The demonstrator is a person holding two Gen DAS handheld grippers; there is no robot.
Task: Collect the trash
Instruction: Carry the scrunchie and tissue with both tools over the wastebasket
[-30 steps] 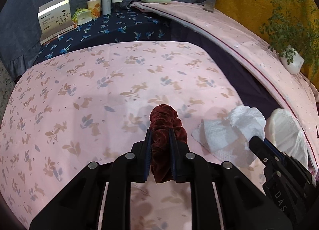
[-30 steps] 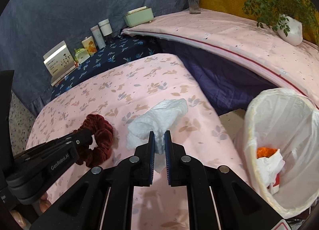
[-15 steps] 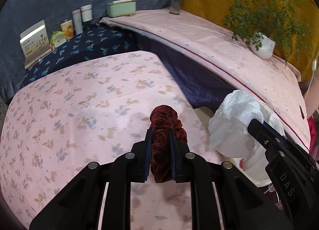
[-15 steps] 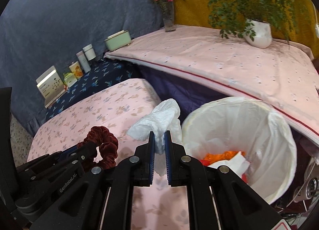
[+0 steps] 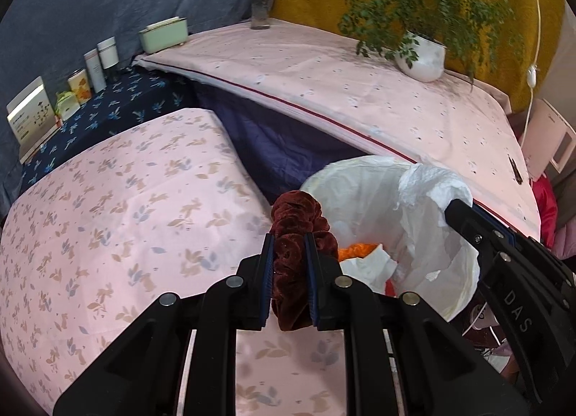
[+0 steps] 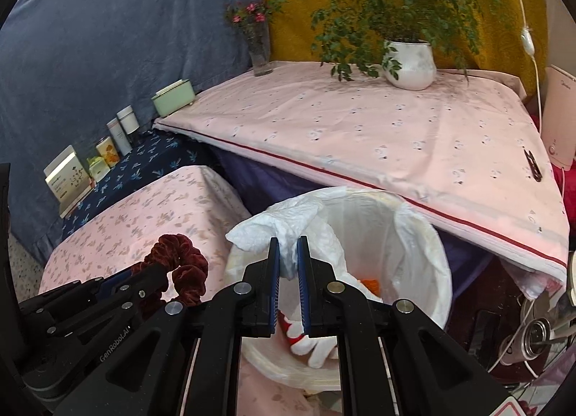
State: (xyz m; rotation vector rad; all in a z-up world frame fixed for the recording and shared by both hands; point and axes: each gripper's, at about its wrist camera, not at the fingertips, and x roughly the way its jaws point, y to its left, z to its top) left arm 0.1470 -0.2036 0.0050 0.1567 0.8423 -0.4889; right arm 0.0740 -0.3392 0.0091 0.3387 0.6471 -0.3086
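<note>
My left gripper [image 5: 289, 239] is shut on a dark red velvet scrunchie [image 5: 296, 216], held above the edge of the pink flowered bed beside the bin; it also shows in the right wrist view [image 6: 180, 254]. My right gripper [image 6: 288, 246] is shut on a crumpled white tissue [image 6: 277, 225], held over the near rim of the white-lined trash bin [image 6: 424, 236]. In the left wrist view the tissue [image 5: 432, 182] hangs over the bin [image 5: 345, 178]. Orange and white trash [image 5: 360, 254] lies inside the bin.
A pink-covered table [image 6: 378, 128] with a potted plant [image 6: 406, 63] and a flower vase [image 6: 259, 52] stands behind the bin. Boxes and jars [image 5: 90, 74] line the dark blue cloth at the far left. Cables and a metal object [image 6: 532, 329] lie at lower right.
Both grippers have swung right from over the bed to the bin, carrying the scrunchie and the tissue. The tissue now hangs over the bin's opening.
</note>
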